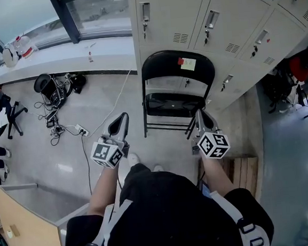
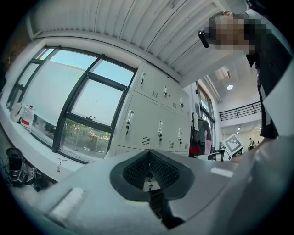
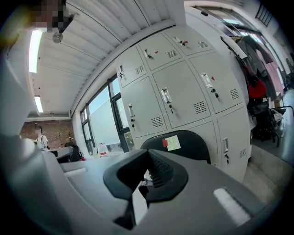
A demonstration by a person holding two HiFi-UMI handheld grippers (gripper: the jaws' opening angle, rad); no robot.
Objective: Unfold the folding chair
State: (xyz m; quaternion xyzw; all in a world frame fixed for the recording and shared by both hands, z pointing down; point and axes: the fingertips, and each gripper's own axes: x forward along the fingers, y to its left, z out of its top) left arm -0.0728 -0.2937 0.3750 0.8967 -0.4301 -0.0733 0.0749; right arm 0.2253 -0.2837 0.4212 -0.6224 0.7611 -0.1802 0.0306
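Note:
A black folding chair (image 1: 178, 88) stands against the grey lockers (image 1: 231, 22), its seat (image 1: 168, 105) down and a yellow and a red sticky note (image 1: 187, 63) on the backrest. My left gripper (image 1: 122, 120) is shut and empty, over the floor to the left of the chair's front legs. My right gripper (image 1: 200, 115) is shut and empty, close by the seat's front right corner; contact cannot be told. In the right gripper view the chair's backrest (image 3: 193, 144) shows just beyond the closed jaws (image 3: 149, 172). The left gripper view looks past closed jaws (image 2: 149, 170) at lockers and windows, without the chair.
Cables and a power strip (image 1: 63, 127) lie on the floor to the left, a white cord running toward the lockers. A wooden crate (image 1: 244, 171) sits by my right side. Bags (image 1: 285, 87) hang at the right. A window ledge (image 1: 57, 61) runs along the back left.

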